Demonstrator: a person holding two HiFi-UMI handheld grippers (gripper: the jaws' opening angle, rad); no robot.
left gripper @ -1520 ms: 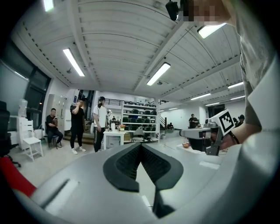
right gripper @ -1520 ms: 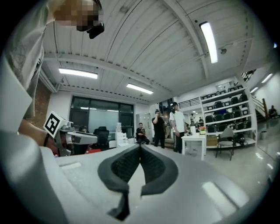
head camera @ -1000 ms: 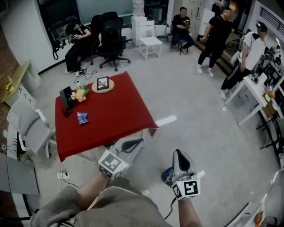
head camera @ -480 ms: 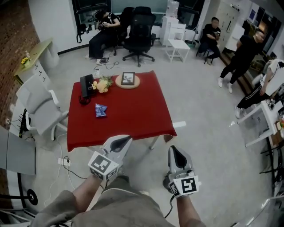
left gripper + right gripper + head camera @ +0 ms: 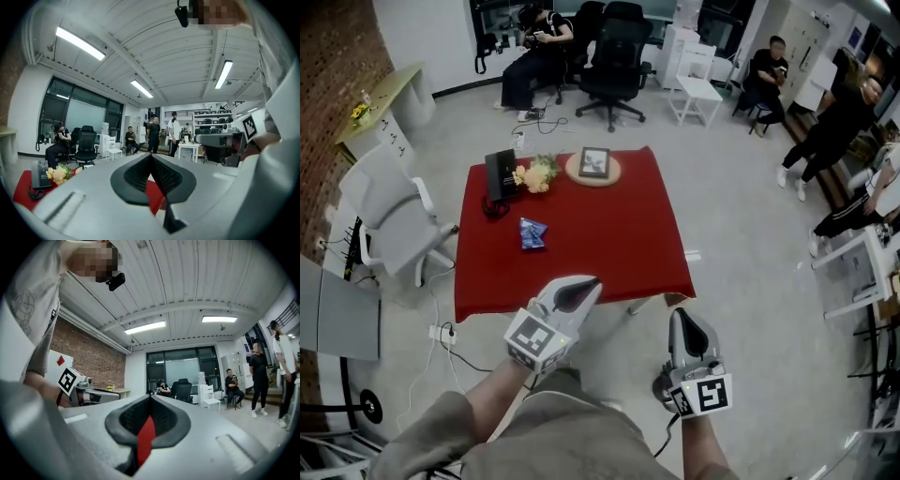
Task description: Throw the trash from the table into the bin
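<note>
My L claw (image 5: 587, 285) and R claw (image 5: 685, 320) are both pressed together, empty; blue wrapper (image 5: 532, 233) lies on red table (image 5: 614, 234) ahead.

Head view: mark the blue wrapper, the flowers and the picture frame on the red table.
blue wrapper (image 5: 532, 234): head view, centre of the packet.
flowers (image 5: 538, 174): head view, middle of the bunch.
picture frame (image 5: 593, 162): head view, centre of the picture.

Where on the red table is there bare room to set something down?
The red table's right half is bare, from the round board to the near edge; so is the near strip below the blue wrapper. The far-left corner is crowded: black stand, flowers.
</note>
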